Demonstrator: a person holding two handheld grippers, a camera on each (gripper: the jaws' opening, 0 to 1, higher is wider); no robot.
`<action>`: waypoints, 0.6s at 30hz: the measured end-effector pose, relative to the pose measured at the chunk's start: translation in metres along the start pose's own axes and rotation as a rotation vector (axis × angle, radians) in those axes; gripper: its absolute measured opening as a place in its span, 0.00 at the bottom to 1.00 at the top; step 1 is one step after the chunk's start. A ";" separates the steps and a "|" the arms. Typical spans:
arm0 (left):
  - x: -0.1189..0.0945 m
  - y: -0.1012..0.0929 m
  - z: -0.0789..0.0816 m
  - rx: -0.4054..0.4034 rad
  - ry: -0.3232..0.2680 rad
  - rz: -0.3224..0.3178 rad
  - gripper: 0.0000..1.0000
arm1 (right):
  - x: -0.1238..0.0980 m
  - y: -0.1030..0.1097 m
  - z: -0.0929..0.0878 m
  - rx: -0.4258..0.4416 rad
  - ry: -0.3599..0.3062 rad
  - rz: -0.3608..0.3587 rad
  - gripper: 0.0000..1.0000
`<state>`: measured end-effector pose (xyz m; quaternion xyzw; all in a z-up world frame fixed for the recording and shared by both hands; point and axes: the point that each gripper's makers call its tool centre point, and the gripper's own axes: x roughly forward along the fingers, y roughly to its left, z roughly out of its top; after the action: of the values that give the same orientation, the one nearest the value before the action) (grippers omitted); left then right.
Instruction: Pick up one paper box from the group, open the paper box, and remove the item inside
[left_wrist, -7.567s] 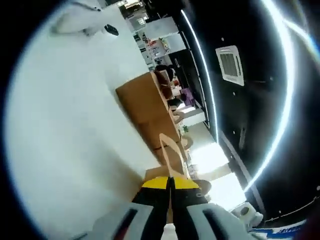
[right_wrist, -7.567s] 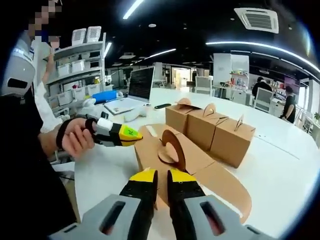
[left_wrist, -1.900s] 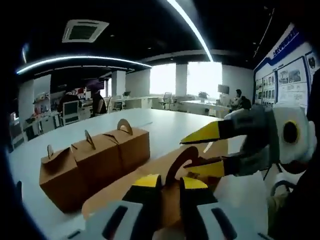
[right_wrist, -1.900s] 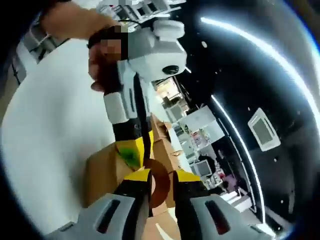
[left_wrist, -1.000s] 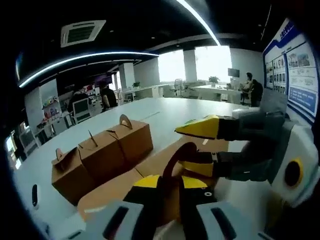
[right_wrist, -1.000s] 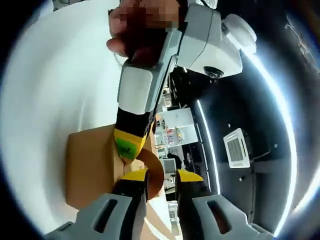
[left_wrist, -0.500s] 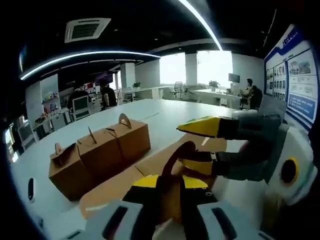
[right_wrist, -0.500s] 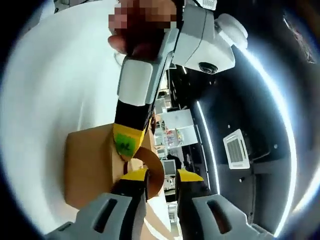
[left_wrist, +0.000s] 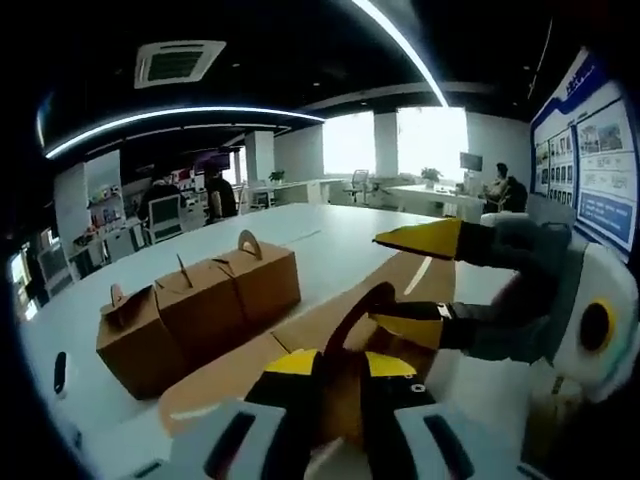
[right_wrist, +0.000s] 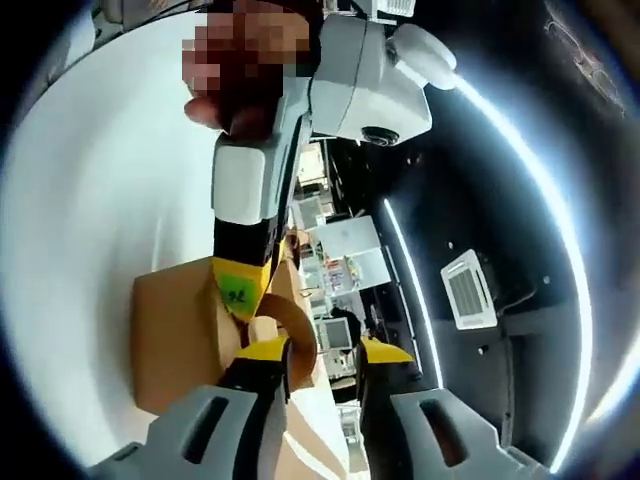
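The box (left_wrist: 300, 375) sits on the white table (left_wrist: 330, 240), right at both grippers and apart from three closed boxes (left_wrist: 195, 305) to the left. The left gripper (left_wrist: 335, 362) is clenched on the arched handle tab (left_wrist: 350, 310) standing edge-on between its jaws. The right gripper (left_wrist: 420, 285) comes in crosswise from the right, jaws parted around that tab, one above and one beside it.

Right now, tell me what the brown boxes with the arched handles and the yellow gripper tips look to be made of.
Brown boxes in a row: seemingly matte kraft cardboard, with folded edges and thin die-cut handles. Flattened brown box under the left gripper: same dull board. Right gripper yellow tips: probably smooth moulded plastic with a slight sheen.
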<state>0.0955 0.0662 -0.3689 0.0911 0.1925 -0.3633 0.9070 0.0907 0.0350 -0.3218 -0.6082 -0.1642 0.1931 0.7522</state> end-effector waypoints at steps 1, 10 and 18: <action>-0.001 -0.001 0.000 0.002 0.002 -0.001 0.19 | 0.000 0.001 0.000 0.006 0.000 0.004 0.23; -0.022 -0.009 0.016 -0.008 -0.033 -0.083 0.26 | 0.009 0.011 0.000 -0.019 -0.059 0.057 0.11; -0.031 0.025 0.058 -0.055 -0.105 -0.273 0.23 | 0.010 0.007 0.011 -0.093 -0.157 0.071 0.11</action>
<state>0.1088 0.0861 -0.3027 0.0201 0.1651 -0.4820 0.8603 0.0932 0.0509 -0.3261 -0.6307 -0.2097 0.2589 0.7009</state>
